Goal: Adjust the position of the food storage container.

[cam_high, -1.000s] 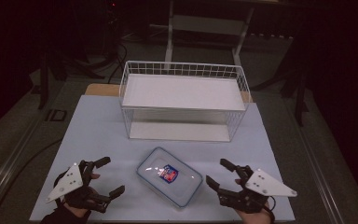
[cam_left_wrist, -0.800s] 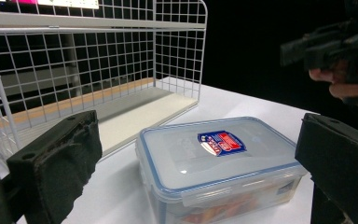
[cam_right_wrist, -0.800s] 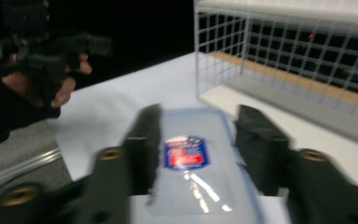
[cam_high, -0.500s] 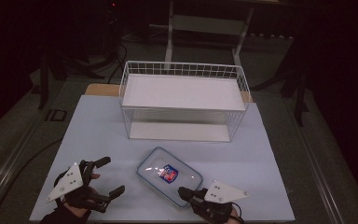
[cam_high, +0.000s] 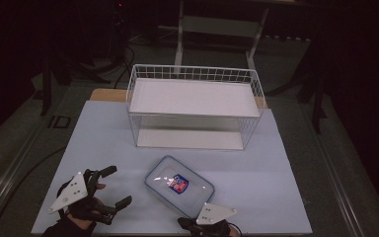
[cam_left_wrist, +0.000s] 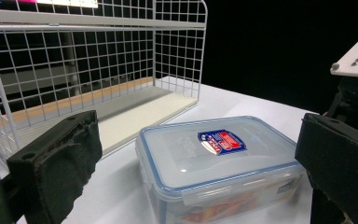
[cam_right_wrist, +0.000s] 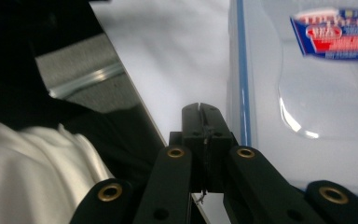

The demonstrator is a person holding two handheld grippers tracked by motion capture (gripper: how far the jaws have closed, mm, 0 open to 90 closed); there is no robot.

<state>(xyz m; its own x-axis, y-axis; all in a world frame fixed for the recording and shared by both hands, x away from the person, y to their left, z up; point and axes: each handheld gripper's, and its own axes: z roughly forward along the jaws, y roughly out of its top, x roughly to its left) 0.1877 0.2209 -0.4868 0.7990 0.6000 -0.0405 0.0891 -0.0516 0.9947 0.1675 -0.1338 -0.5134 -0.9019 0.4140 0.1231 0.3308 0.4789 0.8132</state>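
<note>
From the high view, the right gripper had dropped from the table's right side to the near edge, just beside the near corner of the clear plastic container; its jaws, spread a second earlier, had come together with nothing between them. The left gripper stayed where it was at the near left, jaws apart. The container had not shifted: it lay flat and askew on the white table, in front of the white wire basket and well apart from it.

In the left gripper view, the two black pads stood wide apart, framing the container without touching it. The box was rectangular with rounded corners, its clear lid edged in blue and bearing a red-and-blue label.

In the right gripper view, the right gripper had its jaws pressed together, empty, just beside the lid's blue-lined edge, the label blurred beyond. Whether the tips touched the container could not be told.
</note>
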